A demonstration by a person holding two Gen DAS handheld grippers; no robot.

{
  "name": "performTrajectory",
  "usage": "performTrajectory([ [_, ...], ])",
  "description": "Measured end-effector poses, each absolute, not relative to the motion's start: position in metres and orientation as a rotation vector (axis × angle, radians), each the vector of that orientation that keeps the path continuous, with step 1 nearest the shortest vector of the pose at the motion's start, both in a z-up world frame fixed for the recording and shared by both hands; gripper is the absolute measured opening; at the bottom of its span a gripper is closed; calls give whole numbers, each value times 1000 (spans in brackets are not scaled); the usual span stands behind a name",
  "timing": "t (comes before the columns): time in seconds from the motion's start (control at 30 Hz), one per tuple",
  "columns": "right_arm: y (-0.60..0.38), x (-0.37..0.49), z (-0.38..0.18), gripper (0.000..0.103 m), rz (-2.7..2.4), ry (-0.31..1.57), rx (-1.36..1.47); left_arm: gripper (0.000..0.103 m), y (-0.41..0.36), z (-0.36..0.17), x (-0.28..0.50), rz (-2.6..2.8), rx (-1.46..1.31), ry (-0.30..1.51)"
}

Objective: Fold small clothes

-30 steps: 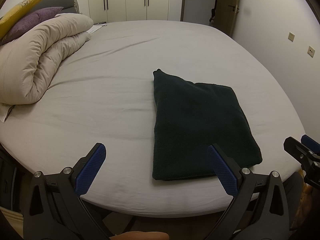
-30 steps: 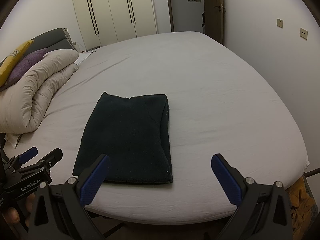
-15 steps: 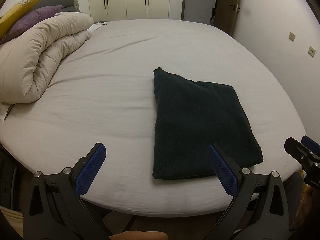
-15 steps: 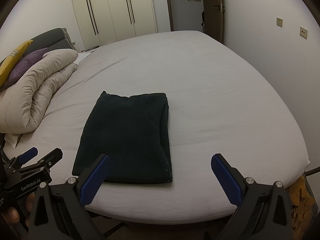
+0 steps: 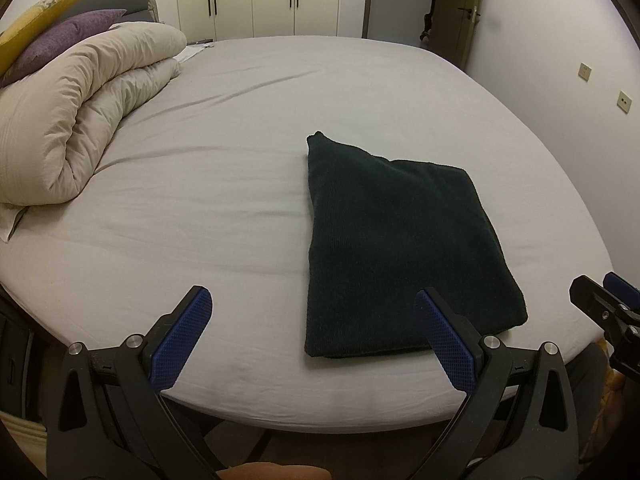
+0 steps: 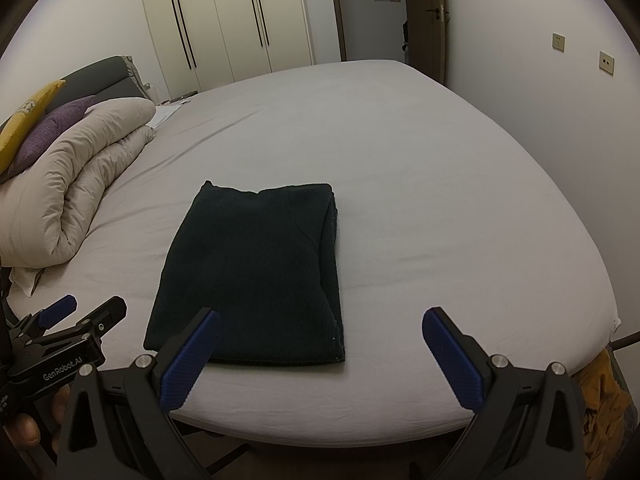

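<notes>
A dark folded garment (image 5: 400, 240) lies flat as a neat rectangle on the grey bed sheet (image 5: 224, 184), close to the bed's near edge. My left gripper (image 5: 316, 328) hovers open at that edge, its right fingertip over the garment's near corner, holding nothing. In the right wrist view the same garment (image 6: 256, 272) sits ahead and to the left. There my right gripper (image 6: 320, 344) is open and empty, its left fingertip over the garment's near edge. Each gripper also shows in the other's view, the right gripper (image 5: 608, 312) at the far right and the left gripper (image 6: 72, 320) at the far left.
A rolled beige duvet (image 5: 80, 120) with purple and yellow pillows (image 5: 52, 36) fills the bed's left side. White wardrobes (image 6: 240, 24) and a doorway (image 6: 384, 12) stand behind the bed. A wall with sockets (image 6: 604, 62) runs along the right. Yellow cloth (image 6: 604, 400) lies below the bed's right corner.
Both cameras have drifted very slightly; the garment stays put and both grippers remain open.
</notes>
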State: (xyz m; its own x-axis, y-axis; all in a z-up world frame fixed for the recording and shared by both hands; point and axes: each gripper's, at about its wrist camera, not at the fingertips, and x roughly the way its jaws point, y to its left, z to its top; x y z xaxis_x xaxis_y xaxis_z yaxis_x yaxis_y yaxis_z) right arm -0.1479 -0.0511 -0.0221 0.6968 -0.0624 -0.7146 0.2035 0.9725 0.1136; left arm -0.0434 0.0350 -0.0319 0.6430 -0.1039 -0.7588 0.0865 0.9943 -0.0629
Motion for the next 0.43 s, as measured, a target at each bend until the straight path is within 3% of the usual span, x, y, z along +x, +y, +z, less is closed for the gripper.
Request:
performTrajectory([
  [0.43,-50,-151,-24,103,-150,791,195,103,34,-34,-41,-112,-25,871],
])
